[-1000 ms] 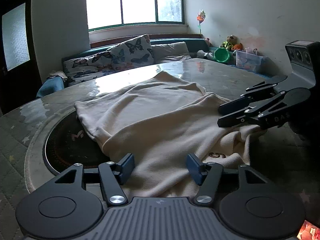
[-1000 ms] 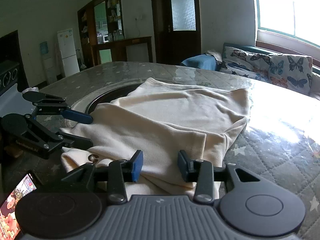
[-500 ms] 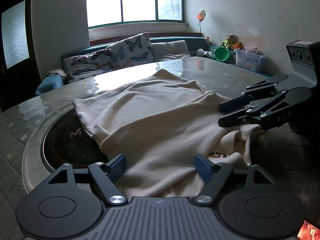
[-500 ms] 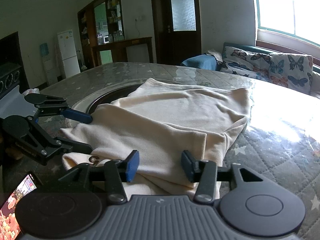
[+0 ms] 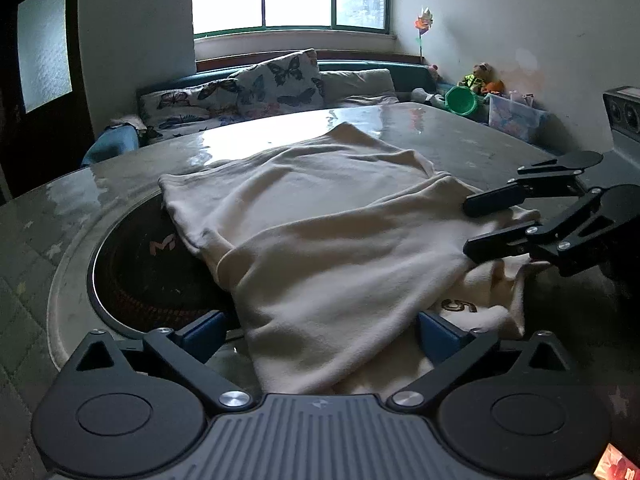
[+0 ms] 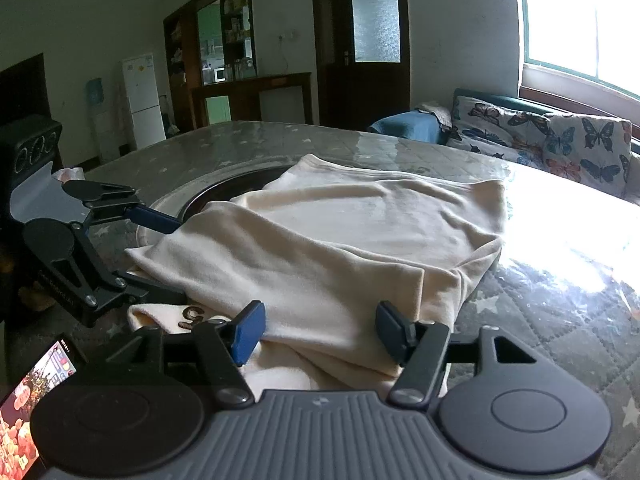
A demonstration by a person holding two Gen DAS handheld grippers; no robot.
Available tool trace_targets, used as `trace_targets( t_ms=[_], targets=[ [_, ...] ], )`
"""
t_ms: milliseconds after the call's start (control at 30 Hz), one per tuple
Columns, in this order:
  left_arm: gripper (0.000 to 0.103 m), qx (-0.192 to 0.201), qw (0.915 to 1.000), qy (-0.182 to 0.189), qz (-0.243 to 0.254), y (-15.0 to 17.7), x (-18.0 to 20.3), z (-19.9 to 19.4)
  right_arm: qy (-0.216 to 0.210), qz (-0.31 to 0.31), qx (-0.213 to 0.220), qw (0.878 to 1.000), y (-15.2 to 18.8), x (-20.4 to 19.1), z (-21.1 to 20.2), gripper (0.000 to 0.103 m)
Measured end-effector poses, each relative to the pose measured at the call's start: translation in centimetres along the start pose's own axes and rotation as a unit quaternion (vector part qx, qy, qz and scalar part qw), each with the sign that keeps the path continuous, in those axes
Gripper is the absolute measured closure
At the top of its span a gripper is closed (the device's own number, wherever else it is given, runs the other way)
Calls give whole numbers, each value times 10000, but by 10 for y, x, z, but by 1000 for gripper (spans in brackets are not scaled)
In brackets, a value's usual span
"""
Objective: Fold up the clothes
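Note:
A cream garment (image 5: 320,240) (image 6: 340,240) lies folded over on the round table, with a brown printed mark showing under its near edge. My left gripper (image 5: 320,334) (image 6: 182,260) straddles the near hem, its jaws opening wide, the blue pads clear of the cloth on both sides. My right gripper (image 6: 320,332) (image 5: 466,226) sits at the garment's other near corner, its jaws also opening. The folded edge lies between its pads, which do not press on it.
The table (image 5: 480,148) has a quilted cover under glass and a dark round inset (image 5: 132,272), partly under the garment. A lit phone (image 6: 32,400) lies by the right gripper. A sofa with butterfly cushions (image 5: 280,84) stands beyond the table.
Both grippers' jaws have spread wider and let go of the garment's edge, which has settled onto the table. Neither hand has shifted.

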State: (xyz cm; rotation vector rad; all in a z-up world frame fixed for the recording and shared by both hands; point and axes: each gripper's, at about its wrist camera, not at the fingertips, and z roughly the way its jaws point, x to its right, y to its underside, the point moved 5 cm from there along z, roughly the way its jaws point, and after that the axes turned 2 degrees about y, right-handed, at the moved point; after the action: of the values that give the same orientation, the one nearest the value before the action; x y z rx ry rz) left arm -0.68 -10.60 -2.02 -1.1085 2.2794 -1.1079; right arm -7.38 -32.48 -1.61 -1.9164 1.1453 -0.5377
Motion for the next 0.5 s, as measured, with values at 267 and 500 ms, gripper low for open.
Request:
trace_targets(
  t_ms=[267,500],
  targets=[
    [0,-46,10000,40,-76,1,-3,2,2,-426,-117,9990,2,-15,3,13],
    [0,-89,9997,90,-208,1,-5,3,14,-451,-147,9989,3,-14,4,11]
  ],
)
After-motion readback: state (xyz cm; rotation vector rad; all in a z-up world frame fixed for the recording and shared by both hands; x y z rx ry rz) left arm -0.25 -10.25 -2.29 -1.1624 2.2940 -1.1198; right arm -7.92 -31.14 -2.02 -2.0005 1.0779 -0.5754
